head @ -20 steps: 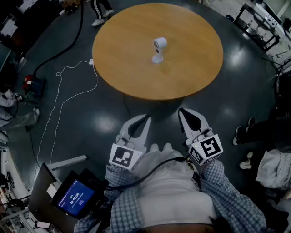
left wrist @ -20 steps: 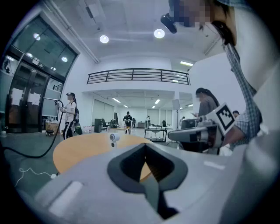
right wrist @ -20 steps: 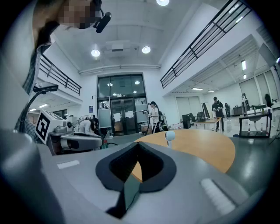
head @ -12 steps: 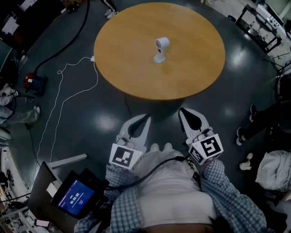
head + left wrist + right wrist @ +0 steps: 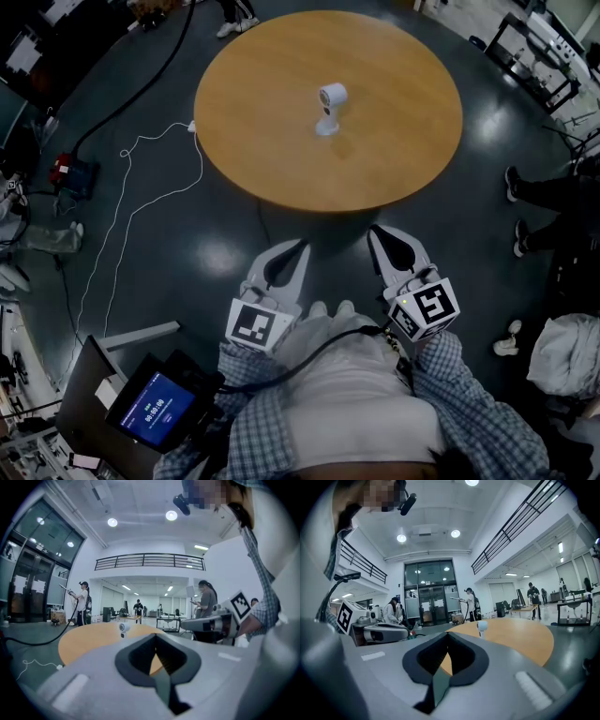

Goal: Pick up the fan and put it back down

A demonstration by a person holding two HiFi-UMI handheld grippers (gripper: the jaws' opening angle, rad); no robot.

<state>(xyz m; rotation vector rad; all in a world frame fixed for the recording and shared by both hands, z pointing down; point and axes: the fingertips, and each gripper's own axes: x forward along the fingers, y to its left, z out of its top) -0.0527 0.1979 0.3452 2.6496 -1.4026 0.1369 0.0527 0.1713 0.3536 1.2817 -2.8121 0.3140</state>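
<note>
Room: large hall, dark glossy floor (image 5: 141, 272) around bench.
Bench (image 5: 244, 141): round, wooden, bare but for fan.
Fan (image 5: 328, 108): upright near bench centre, long axis vertical, straight ahead, well apart from both claws.
Left claw (image 5: 298, 248): clenched, empty, short of bench's near edge.
Right claw (image 5: 377, 234): clenched, empty, alongside; neither clearly nearer.

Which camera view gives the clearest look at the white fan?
The head view: the fan stands whole and unobstructed on the round table. Both gripper views show it only small and far away.
</note>
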